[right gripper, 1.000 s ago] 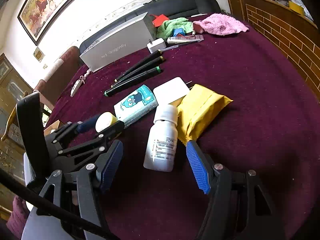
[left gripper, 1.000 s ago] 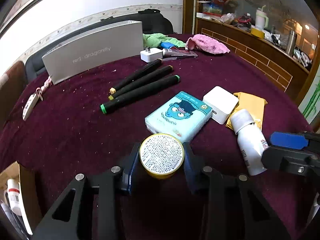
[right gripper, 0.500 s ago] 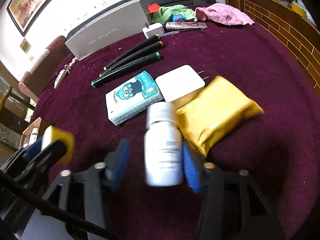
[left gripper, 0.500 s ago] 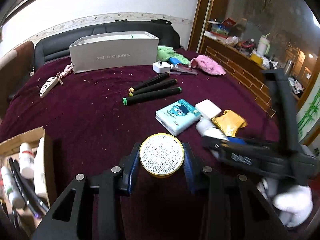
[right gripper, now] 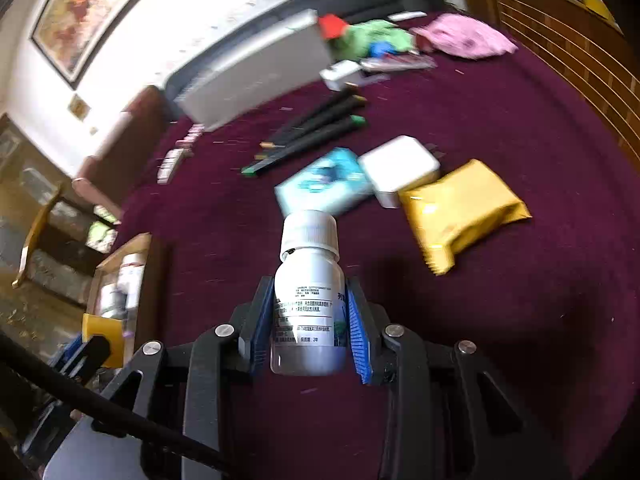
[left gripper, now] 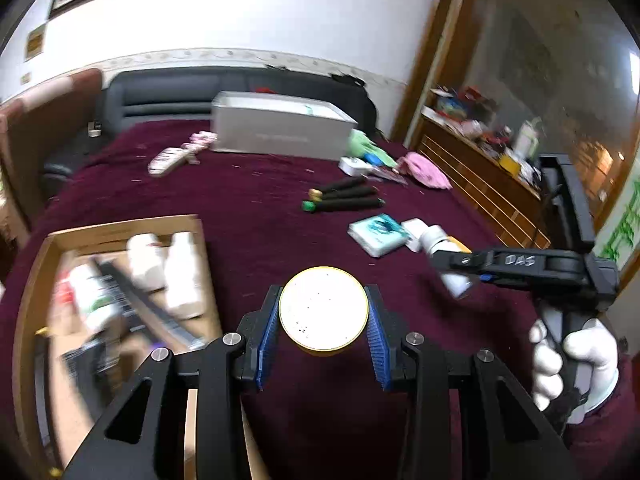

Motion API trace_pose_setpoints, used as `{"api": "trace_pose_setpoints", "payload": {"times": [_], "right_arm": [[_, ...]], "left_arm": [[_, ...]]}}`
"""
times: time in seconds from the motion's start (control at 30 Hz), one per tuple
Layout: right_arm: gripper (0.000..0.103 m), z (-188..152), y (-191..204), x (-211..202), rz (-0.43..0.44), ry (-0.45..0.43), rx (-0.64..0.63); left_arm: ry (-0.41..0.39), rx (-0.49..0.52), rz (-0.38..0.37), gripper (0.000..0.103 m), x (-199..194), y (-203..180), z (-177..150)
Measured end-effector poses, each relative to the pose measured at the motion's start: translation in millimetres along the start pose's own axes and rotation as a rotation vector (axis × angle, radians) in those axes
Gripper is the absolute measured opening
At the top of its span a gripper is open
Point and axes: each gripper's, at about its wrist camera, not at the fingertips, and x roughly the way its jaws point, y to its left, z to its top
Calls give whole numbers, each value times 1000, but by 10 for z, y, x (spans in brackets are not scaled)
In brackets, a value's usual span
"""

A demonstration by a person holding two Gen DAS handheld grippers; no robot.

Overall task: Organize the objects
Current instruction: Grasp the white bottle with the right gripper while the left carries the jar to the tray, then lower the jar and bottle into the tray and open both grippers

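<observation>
Left gripper (left gripper: 323, 342) clamped on yellow tin (left gripper: 323, 307) beside cardboard box (left gripper: 120, 227), right gripper (right gripper: 307, 326) clamped on white bottle (right gripper: 308, 280) further right; advised: lower each upright inside box before releasing.

Behind my desk (left gripper: 248, 200) with its maroon cloth sits a black sofa (left gripper: 168, 98) against a white wall — a framed painting (right gripper: 80, 12) hangs above it. To my right, a cluttered wooden sideboard (left gripper: 476, 168).
</observation>
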Motion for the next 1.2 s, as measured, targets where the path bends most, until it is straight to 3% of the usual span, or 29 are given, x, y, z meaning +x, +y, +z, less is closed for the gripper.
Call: {"api": "trace_pose_setpoints", "payload": {"times": [0.2, 0.4, 0.6, 0.87, 0.93, 1.03, 1.2], "right_arm": [[32, -157, 805, 29, 159, 53, -117], [32, -510, 1566, 411, 225, 163, -232], [32, -791, 1999, 824, 168, 231, -317], [32, -1013, 2162, 1104, 68, 262, -392], [33, -1043, 2180, 1124, 44, 258, -406], [33, -1073, 2195, 1115, 17, 240, -427], [36, -1101, 2276, 924, -4, 163, -480]], "left_arm": [[-42, -87, 170, 34, -592, 684, -193], [25, -150, 296, 35, -656, 1226, -498], [70, -152, 319, 35, -500, 1407, -699], [57, -178, 309, 35, -555, 1551, -784], [42, -184, 297, 35, -597, 1572, -780], [16, -199, 285, 44, -676, 1581, -759], [-45, -217, 264, 49, -878, 1534, -717]]}}
